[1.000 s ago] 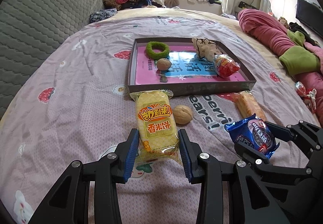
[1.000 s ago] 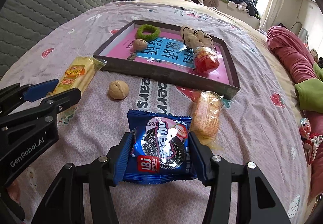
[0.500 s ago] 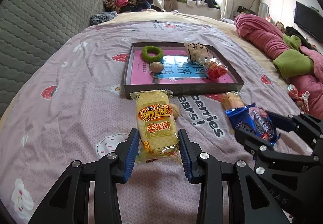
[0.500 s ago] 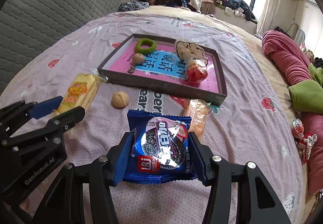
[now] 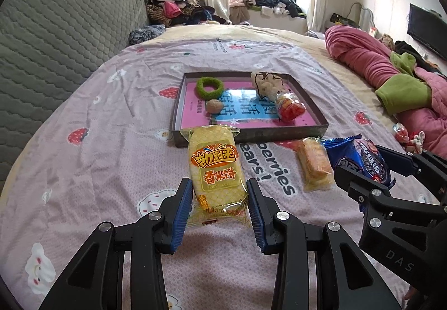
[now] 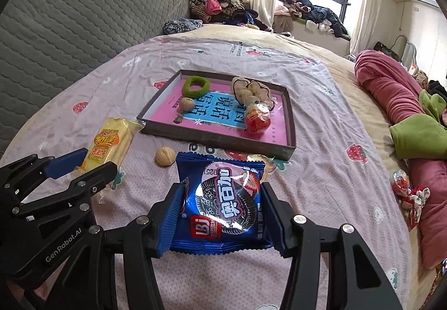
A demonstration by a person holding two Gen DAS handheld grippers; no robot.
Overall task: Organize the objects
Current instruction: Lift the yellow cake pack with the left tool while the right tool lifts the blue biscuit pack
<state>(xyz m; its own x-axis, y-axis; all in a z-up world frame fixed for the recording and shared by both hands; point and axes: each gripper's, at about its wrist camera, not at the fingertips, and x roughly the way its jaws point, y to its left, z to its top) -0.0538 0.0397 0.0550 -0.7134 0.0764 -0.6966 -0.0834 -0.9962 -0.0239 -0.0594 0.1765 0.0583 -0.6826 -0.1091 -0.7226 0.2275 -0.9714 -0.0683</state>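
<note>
Now, both grippers are loaded and held above the bed [image 5: 92, 170]. Left gripper [image 5: 219, 205] is clenched on a yellow rice-cracker packet [image 5: 216, 170], blue pads pressing its two long sides, the packet's far end reaching toward the tray [image 5: 251, 134]. Right gripper [image 6: 222, 215] is grasping a blue cookie packet [image 6: 223, 198] the same way, just right of the left one. On the bedspread near the tray's front wall: a walnut [image 6: 165, 156] and an orange wafer packet [image 5: 315, 167]. Inside the tray, on a pink and blue sheet: green hair tie [image 5: 209, 87] at far left, a second walnut [image 5: 214, 106] near it, a beige plush toy [image 5: 265, 85] and a red-wrapped snack [image 5: 289, 108] at right. Pink bedding [image 5: 371, 58] is heaped along the bed's right side.
</note>
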